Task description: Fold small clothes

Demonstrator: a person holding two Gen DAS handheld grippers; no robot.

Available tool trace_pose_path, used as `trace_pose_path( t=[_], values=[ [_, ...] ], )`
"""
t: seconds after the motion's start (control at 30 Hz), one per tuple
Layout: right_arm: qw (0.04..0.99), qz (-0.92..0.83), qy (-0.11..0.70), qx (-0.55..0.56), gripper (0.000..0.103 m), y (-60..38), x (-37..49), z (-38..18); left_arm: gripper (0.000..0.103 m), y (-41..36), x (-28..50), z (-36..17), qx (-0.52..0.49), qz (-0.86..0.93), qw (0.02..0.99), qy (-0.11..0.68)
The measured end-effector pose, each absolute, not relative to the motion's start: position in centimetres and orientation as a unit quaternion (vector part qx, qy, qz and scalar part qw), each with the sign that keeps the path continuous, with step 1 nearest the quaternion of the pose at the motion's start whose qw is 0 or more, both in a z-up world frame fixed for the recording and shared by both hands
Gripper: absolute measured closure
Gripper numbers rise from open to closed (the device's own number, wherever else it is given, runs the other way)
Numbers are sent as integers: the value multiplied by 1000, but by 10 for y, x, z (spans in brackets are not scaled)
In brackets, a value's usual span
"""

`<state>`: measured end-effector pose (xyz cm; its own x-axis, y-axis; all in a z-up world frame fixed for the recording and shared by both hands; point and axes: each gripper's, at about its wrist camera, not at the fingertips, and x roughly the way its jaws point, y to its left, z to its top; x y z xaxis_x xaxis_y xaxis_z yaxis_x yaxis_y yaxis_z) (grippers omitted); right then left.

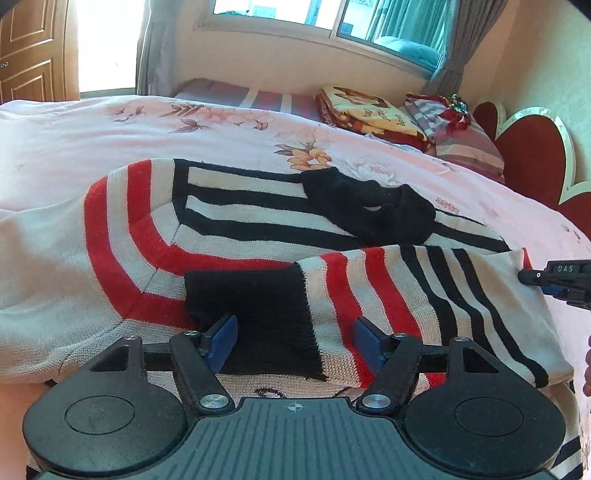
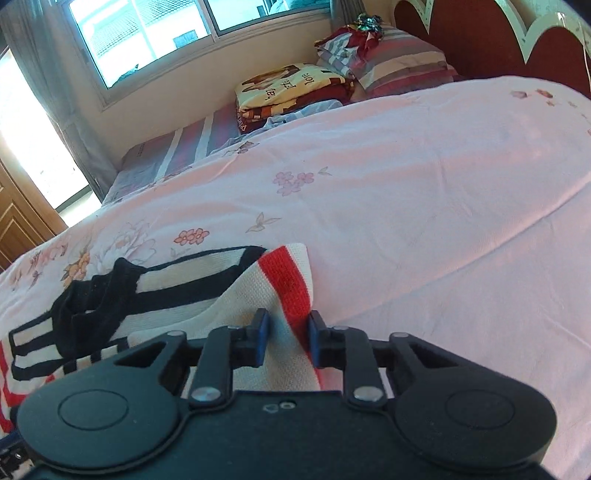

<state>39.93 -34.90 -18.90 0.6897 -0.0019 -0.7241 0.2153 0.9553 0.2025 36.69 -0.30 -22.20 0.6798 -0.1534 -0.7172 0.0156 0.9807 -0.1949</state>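
Observation:
A small knit sweater (image 1: pixel 229 221) with red, black and cream stripes and a black collar (image 1: pixel 369 210) lies on the pink floral bed. One sleeve (image 1: pixel 424 295) is folded across its front, black cuff (image 1: pixel 258 314) toward me. My left gripper (image 1: pixel 295 339) is open, its blue pads either side of the cuff. My right gripper (image 2: pixel 286 332) is open over the sweater's folded cream and red edge (image 2: pixel 288 280), pads either side of the cloth. It also shows in the left wrist view (image 1: pixel 554 280) at the sleeve's right end.
The pink floral bedspread (image 2: pixel 424 192) stretches right and beyond. Folded blankets (image 2: pixel 291 88) and striped pillows (image 2: pixel 402 62) lie at the head by the red headboard (image 1: pixel 532 162). A window (image 1: pixel 332 18) and a wooden door (image 1: pixel 29 51) stand behind.

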Motion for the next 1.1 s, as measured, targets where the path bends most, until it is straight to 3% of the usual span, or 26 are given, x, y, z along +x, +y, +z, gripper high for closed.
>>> trace_pose_path(
  t=[0.23, 0.27, 0.3, 0.33, 0.47, 0.53, 0.63, 0.77, 1.1],
  values=[
    [925, -71, 362, 89, 73, -334, 381, -175, 32, -3, 357, -207, -75, -32, 919, 386],
    [929, -60, 353, 92, 72, -330, 373, -169, 28, -1, 354, -206, -70, -25, 920, 385],
    [931, -44, 349, 92, 69, -322, 365, -164, 11, 2, 354, -208, -65, -15, 919, 389],
    [932, -25, 352, 79, 69, -310, 359, -160, 7, 3, 354, -211, -59, -4, 916, 396],
    [929, 23, 368, 33, 68, -265, 350, -168, 7, 16, 358, -223, -72, -3, 903, 423],
    [908, 19, 418, 1, 68, -251, 359, -187, 7, 23, 351, -215, -89, 4, 899, 428],
    [912, 33, 409, 15, 66, -247, 351, -175, 7, 45, 328, -201, -129, 16, 903, 410],
    [922, 69, 378, 36, 44, -225, 327, -153, 7, 92, 303, -202, -179, 73, 889, 415],
    [913, 154, 377, 31, 43, -143, 308, -150, 7, 214, 247, -217, -284, 181, 860, 384]
  ],
)
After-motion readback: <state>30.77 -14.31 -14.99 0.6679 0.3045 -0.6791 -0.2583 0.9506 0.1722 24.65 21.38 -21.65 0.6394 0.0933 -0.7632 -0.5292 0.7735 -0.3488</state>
